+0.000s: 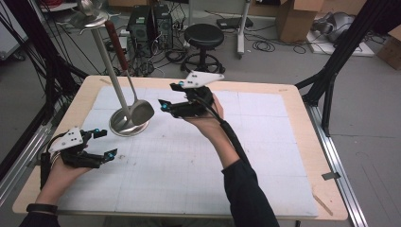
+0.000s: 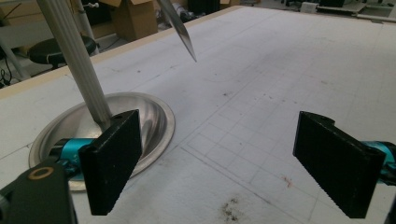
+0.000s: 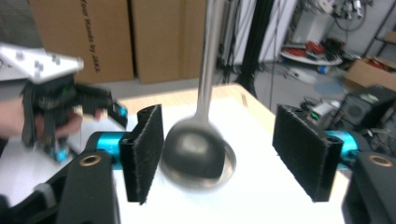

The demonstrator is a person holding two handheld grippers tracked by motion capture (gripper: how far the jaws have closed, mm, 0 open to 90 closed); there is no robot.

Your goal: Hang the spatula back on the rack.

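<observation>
Ladle [image 1: 140, 111] hangs from the utensil stand [image 1: 128, 124] near the table's [image 1: 265, 142] far-left part, wooden handle up, long axis near vertical, bowl low over the stand's round base. Right gripper [image 1: 170, 97] sits just right of the bowl, jaws wide apart, nothing between them; bowl shows beyond them in the right gripper view. Left gripper [image 1: 106, 143] waits near the left edge, also gaping, empty. Right hand nearer.

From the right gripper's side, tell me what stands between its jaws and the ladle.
Nothing visible does. The right gripper stands open just beside the ladle, whose bowl hangs over the stand's round base; the gap between them is bare.
</observation>
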